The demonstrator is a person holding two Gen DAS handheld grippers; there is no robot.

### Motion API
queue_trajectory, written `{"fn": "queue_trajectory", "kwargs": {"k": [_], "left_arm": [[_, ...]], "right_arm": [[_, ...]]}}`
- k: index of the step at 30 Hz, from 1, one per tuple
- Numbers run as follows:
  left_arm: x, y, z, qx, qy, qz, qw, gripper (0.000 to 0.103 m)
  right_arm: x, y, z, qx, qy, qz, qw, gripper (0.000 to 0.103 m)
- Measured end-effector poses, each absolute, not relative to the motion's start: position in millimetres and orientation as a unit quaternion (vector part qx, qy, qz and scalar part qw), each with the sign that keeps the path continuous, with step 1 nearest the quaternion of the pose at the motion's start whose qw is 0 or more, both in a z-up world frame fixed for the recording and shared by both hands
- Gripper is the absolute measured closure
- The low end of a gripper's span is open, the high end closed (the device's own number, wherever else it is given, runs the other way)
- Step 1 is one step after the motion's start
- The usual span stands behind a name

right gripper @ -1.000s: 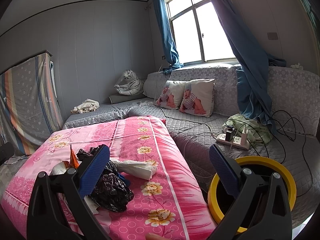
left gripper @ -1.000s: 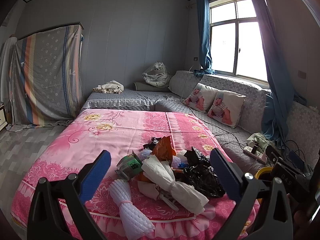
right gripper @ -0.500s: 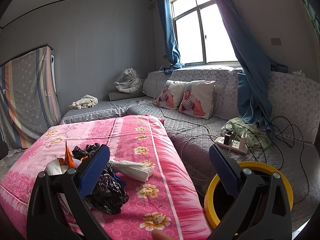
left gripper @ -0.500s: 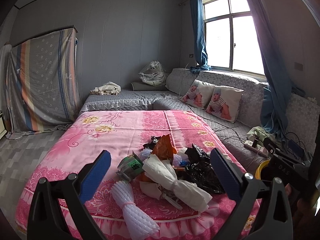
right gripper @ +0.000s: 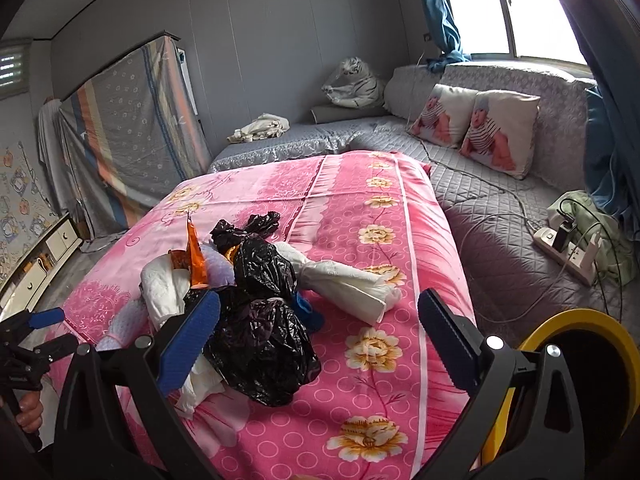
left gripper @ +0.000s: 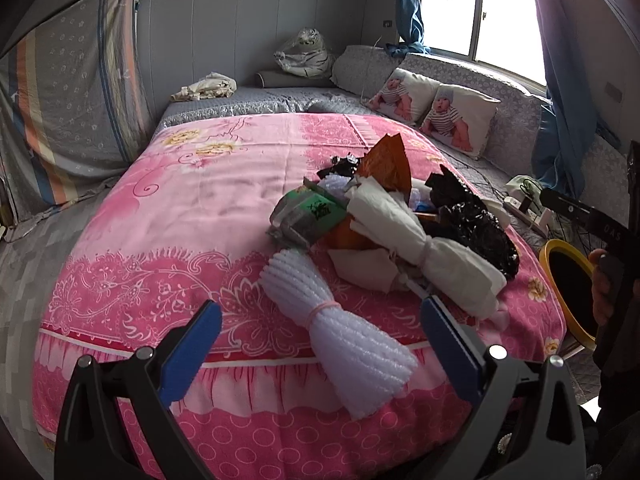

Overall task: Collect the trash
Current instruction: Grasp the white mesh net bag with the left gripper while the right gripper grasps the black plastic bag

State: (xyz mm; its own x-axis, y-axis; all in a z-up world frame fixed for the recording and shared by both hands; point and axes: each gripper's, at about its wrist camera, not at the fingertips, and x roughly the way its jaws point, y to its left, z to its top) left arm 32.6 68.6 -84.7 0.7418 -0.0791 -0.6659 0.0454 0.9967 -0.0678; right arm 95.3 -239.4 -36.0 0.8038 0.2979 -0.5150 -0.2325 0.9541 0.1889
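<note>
Pink floral bedcover (left gripper: 208, 200), black bag (right gripper: 264, 332), seemingly orange wrapper (left gripper: 386, 164).

**Room bits, non-task**

Two baby-print pillows (right gripper: 476, 128) leaning vs grey sofa back, side by side, touching. Plush white tiger (right gripper: 354, 84) sitting in far corner w/ a crumpled cream cloth (right gripper: 262, 126) lying nearby on grey cover. Striped sheet (left gripper: 68, 108) draping over sth tall at left wall. Power strip (right gripper: 568, 254) resting on quilt, plugs in, cables trailing. Blue curtains (left gripper: 408, 4) hanging by window.
</note>
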Motion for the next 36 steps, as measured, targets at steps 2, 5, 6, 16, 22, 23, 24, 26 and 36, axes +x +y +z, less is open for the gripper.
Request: {"fn": "queue_trajectory", "kwargs": {"k": [2, 5, 6, 16, 22, 23, 24, 26, 36], "left_arm": [[35.3, 69.5, -92.9, -0.02, 0.371, -0.026, 0.928, 0.007], [43.5, 75.5, -103.9, -0.053, 0.393, -0.038, 0.917, 0.007], [46.9, 78.2, -107.3, -0.066, 0.402, -0.042, 0.912, 0.007], [67.6, 77.0, -120.6, -0.079, 0.428, -0.052, 0.899, 0.007], [79.4, 80.9, -122.9, -0.093, 0.444, -0.045, 0.89, 0.007], [80.6, 82.4, -123.9, -0.097, 0.446, -0.045, 0.889, 0.007], [82.9, 83.3, -124.8, -0.1, 0.447, -0.046, 0.888, 0.007], [88.0, 84.4, -126.5, -0.104, 0.451, -0.044, 0.885, 0.009], [102.9, 78.9, -139.5, -0.101, 0.47, -0.04, 0.876, 0.03]], "right_arm": [[100.4, -236.0, -39.4, 0.036, 0.279, 0.144, 0.949, 0.008], [106.0, -233.8, -44.0, 0.023, 0.292, 0.163, 0.942, 0.008], [108.5, -233.8, -45.4, 0.025, 0.299, 0.17, 0.939, 0.008], [111.0, -216.2, -57.2, 0.001, 0.326, 0.244, 0.913, 0.008], [121.9, -212.1, -64.3, 0.025, 0.341, 0.258, 0.903, 0.008], [122.8, -212.3, -64.9, 0.027, 0.342, 0.259, 0.903, 0.008], [124.3, -212.2, -65.4, 0.029, 0.344, 0.26, 0.902, 0.008], [127.7, -211.3, -67.3, 0.031, 0.346, 0.257, 0.902, 0.008], [148.1, -208.5, -88.8, 0.047, 0.377, 0.254, 0.889, 0.025]]}}
